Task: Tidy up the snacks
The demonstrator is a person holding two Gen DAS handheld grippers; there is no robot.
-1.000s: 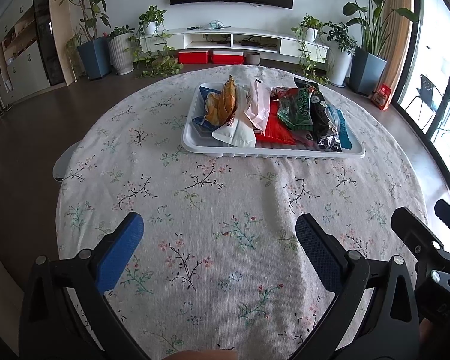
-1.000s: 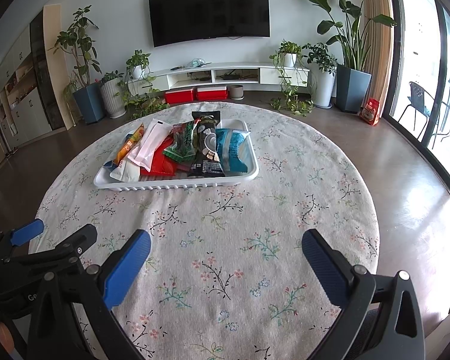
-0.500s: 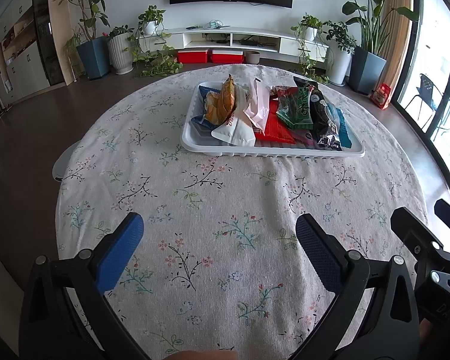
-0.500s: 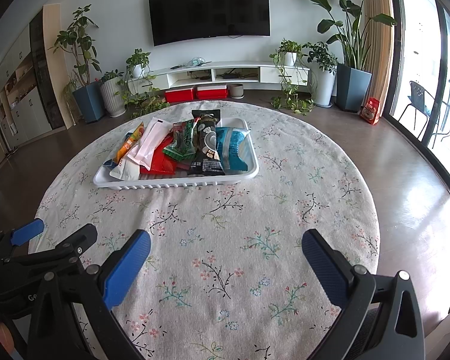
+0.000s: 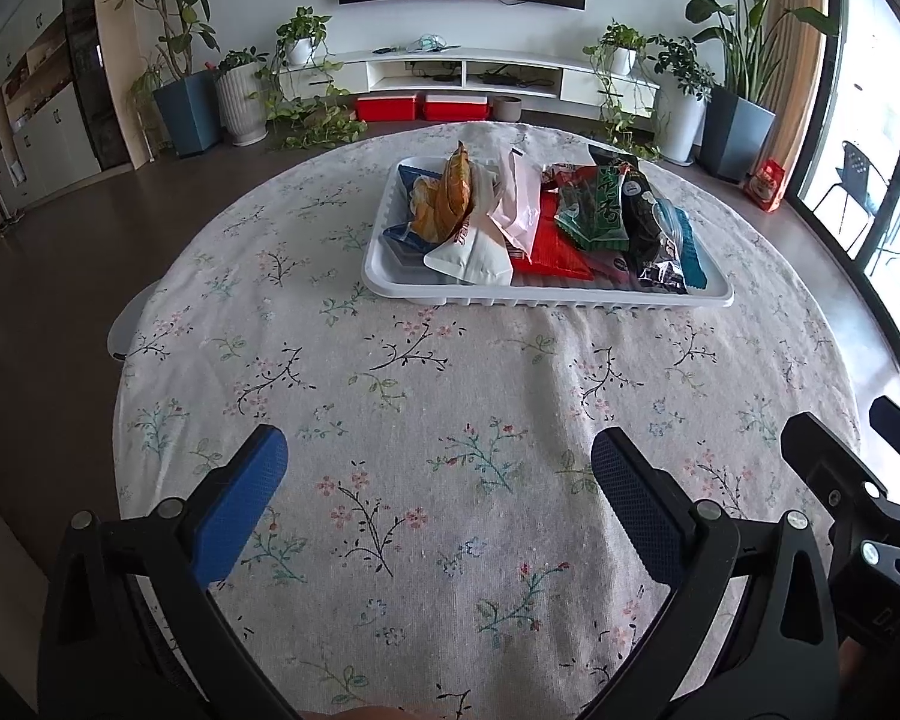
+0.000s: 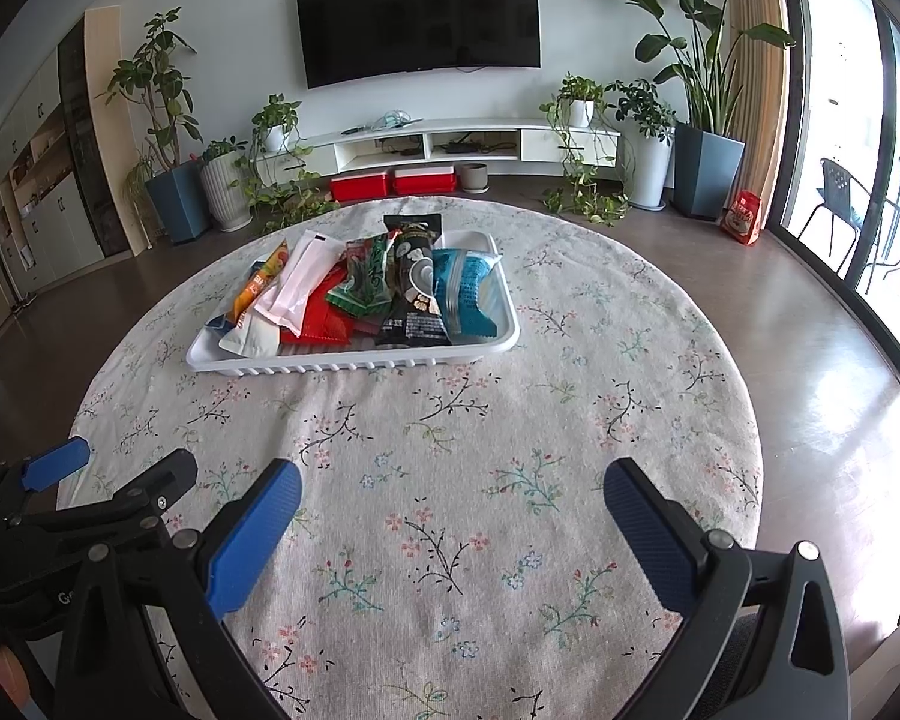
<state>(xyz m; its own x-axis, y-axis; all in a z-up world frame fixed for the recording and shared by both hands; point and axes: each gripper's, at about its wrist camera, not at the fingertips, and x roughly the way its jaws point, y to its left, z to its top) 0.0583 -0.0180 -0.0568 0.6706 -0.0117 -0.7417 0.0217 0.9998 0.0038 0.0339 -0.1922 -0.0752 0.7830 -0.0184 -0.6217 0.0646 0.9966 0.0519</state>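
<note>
A white tray (image 5: 546, 297) (image 6: 354, 363) sits on the far half of the round table, holding several snack packs: an orange pack (image 5: 447, 198), a white pack (image 5: 519, 204), a red one (image 5: 555, 249), a green one (image 6: 363, 282), a black one (image 6: 414, 294) and a blue one (image 6: 465, 291). My left gripper (image 5: 438, 489) hovers open over the near table edge, nothing between its blue pads. My right gripper (image 6: 453, 510) is likewise open and empty, beside the left one, well short of the tray.
A flowered cloth (image 5: 450, 396) covers the round table. Beyond it stand a TV stand (image 6: 438, 141) with red boxes below, potted plants (image 6: 174, 180) on both sides, and glass doors (image 6: 870, 180) on the right. A grey seat edge (image 5: 127, 324) shows left of the table.
</note>
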